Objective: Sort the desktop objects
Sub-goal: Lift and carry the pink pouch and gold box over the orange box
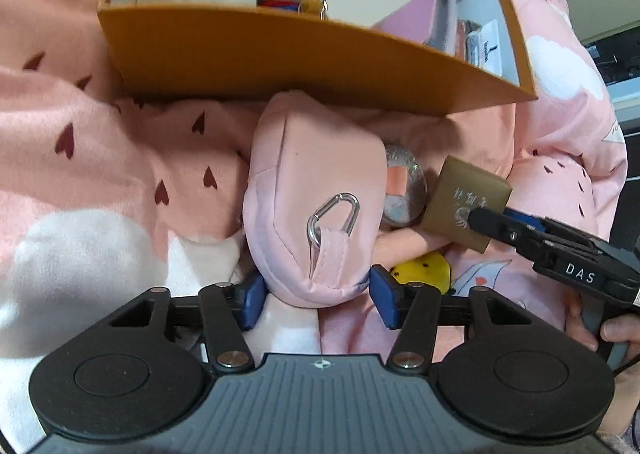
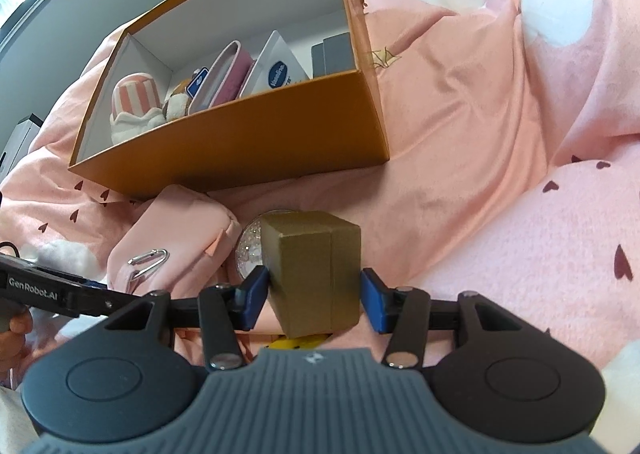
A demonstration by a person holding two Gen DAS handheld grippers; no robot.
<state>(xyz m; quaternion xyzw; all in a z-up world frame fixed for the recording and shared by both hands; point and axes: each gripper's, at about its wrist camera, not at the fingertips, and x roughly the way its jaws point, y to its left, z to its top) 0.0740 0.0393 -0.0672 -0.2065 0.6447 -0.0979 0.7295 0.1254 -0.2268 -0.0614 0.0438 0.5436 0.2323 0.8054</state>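
While grippers straddle, pouch abuts box.

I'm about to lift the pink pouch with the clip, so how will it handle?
The pink pouch looks like soft padded fabric, so it will probably sag and squash between the left gripper's fingers. It likely won't roll or break. Its metal clip hangs from a loop and may swing.

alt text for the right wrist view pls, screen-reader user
The right gripper straddles a small gold-brown cardboard box on a pink heart-print blanket, its blue-padded jaws not clearly pressing it. Behind stands an open orange cardboard box of sorted items; a pink fabric pouch with a metal carabiner clip lies left.
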